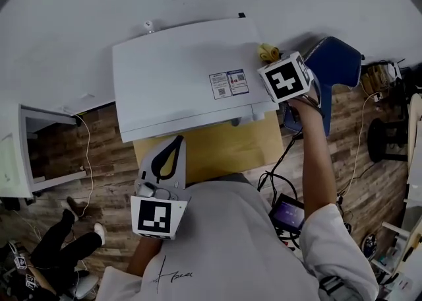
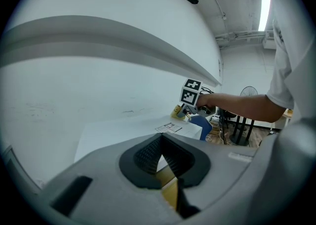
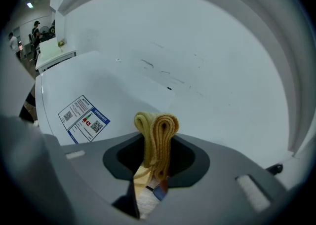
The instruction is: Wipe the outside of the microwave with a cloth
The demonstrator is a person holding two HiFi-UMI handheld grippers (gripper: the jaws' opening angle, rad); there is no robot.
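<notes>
The white microwave [image 1: 184,75] stands on a yellow table top [image 1: 217,151], seen from above, with a printed label [image 1: 229,84] on its top. My right gripper [image 1: 270,57] is at the microwave's back right corner, shut on a folded yellow cloth [image 1: 268,51]. In the right gripper view the cloth [image 3: 158,132] sticks up between the jaws of the right gripper [image 3: 157,162], just over the white top [image 3: 98,91]. My left gripper [image 1: 175,142] hangs in front of the microwave over the table; its jaws meet with nothing held. The left gripper view shows the left gripper [image 2: 160,157] and the microwave [image 2: 128,130].
A blue chair [image 1: 336,62] stands right of the microwave. Another white box-shaped appliance [image 1: 20,154] sits at far left on the wooden floor. Cables and a small screen [image 1: 287,212] hang at the table's right. A person's legs [image 1: 59,240] show at lower left.
</notes>
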